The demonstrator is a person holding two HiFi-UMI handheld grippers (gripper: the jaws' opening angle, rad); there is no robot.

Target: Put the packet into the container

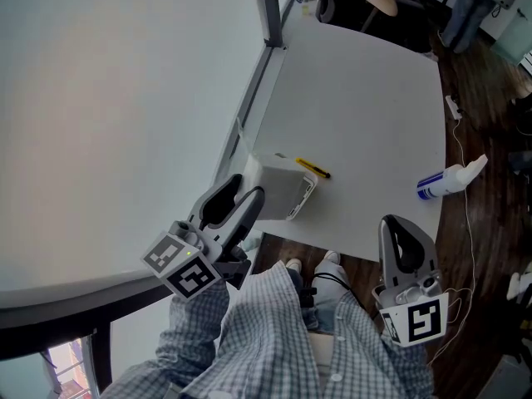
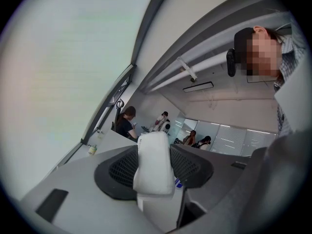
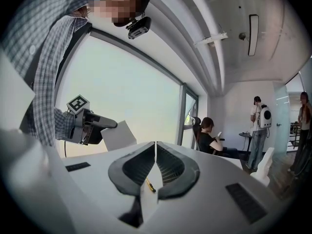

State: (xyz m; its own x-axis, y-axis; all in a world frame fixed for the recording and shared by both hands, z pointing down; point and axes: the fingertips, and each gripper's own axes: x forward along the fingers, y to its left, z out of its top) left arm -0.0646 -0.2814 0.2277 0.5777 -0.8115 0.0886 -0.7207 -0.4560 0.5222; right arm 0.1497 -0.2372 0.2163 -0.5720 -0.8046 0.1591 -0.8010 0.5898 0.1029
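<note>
A thin yellow and black packet (image 1: 313, 168) lies on the white table (image 1: 366, 98), just behind a white box-shaped container (image 1: 287, 191). My left gripper (image 1: 249, 193) is shut on the container's left wall near the table's front edge. In the left gripper view that white wall (image 2: 153, 165) fills the space between the jaws. My right gripper (image 1: 397, 224) hovers off the front edge to the right, shut and holding nothing. In the right gripper view its jaws (image 3: 156, 147) meet, the packet (image 3: 150, 185) shows beyond them, and the left gripper (image 3: 90, 126) holds the container (image 3: 119, 135) tilted.
A white spray bottle with a blue band (image 1: 449, 179) lies near the table's right edge. A window wall (image 1: 125, 98) runs along the left. Cables (image 1: 461, 140) trail over the wooden floor at the right. Several people stand or sit far across the room (image 3: 209, 135).
</note>
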